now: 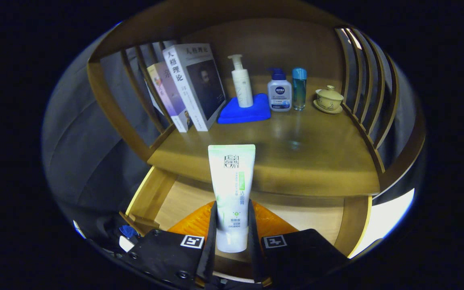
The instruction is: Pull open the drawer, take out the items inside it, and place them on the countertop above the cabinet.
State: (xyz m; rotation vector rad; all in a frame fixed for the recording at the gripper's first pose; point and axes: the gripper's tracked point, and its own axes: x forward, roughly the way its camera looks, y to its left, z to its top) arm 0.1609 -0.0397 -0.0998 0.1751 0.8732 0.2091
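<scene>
Gripper view: the gripper (232, 231) has both fingers pressed on a white-and-green plastic tube (232, 193), held upright above the open wooden drawer (151, 197). Beyond the tube lies the wooden countertop (296, 157), where a blue folded cloth (244, 109) sits under a white pump bottle (241, 82).
</scene>
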